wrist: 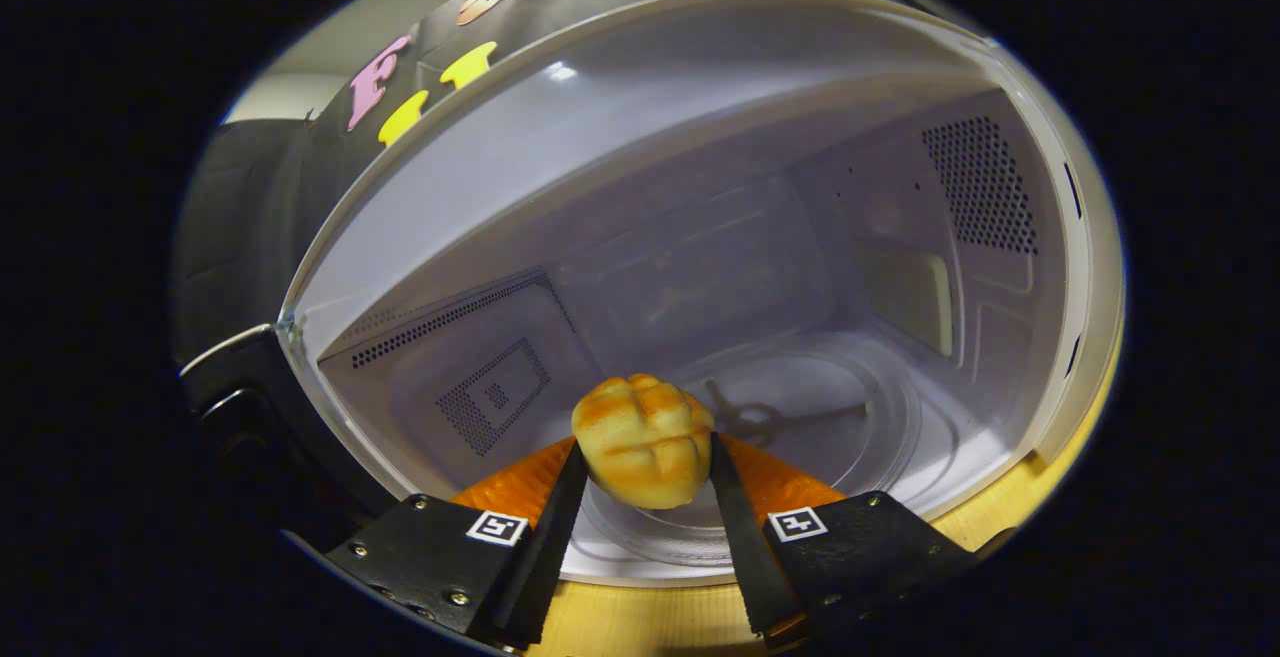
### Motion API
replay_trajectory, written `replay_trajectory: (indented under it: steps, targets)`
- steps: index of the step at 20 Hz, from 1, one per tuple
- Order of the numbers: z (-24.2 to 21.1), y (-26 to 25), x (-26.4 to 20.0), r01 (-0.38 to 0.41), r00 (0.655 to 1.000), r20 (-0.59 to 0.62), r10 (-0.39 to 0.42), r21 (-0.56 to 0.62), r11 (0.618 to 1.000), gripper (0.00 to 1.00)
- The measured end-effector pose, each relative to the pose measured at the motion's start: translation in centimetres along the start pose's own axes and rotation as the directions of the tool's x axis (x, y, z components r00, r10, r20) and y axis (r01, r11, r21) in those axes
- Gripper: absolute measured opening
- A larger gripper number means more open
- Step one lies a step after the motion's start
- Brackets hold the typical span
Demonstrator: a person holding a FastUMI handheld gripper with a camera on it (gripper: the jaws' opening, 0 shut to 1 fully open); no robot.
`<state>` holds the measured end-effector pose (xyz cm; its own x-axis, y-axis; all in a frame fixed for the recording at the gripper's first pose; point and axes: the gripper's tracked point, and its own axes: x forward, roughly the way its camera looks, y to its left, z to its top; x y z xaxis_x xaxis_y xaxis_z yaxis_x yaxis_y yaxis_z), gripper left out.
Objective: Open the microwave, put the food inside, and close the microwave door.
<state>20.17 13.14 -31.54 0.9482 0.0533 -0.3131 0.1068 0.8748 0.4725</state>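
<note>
A golden-brown bread roll (645, 440) is clamped between both fingers of my gripper (645, 457), which is shut on it. The roll hangs just above the front rim of the glass turntable (860, 427) inside the open microwave (700, 237). The white cavity spreads out beyond the fingers, with its mouth right at the fingertips. The microwave's door (240, 357) stands swung open to the left of the cavity, seen edge-on and dark.
The microwave stands on a light wooden table (640, 622), whose surface shows under the fingers. Perforated vents mark the cavity's left wall (480, 377) and right wall (980, 187). A metal hub (755, 419) sits at the turntable's centre.
</note>
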Motion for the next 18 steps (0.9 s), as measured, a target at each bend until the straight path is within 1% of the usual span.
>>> replay_trajectory:
  steps: [4,5,7,9,10,11,15,18]
  targets:
    - [-0.3,-1.3,0.6,0.055,0.998,0.01,-0.055,-0.001,0.998,0.78]
    - [-0.3,-1.4,0.6,0.047,0.999,-0.002,-0.047,0.023,0.999,0.78]
    - [-0.5,-1.2,0.7,0.039,0.999,-0.02,-0.037,0.063,0.997,0.83]
    - [0.0,-1.0,0.6,0.025,1.0,-0.004,-0.025,0.071,0.997,0.84]
    - [-0.1,-1.5,0.8,0.045,0.999,-0.003,-0.045,0.07,0.997,0.93]
    - [-0.1,-1.9,0.6,0.061,0.998,-0.012,-0.061,0.072,0.996,0.97]
    - [0.0,-2.0,0.1,0.058,0.998,-0.018,-0.057,0.063,0.996,0.97]
    - [0.7,-2.2,-0.7,0.085,0.996,-0.013,-0.084,0.029,0.996,0.98]
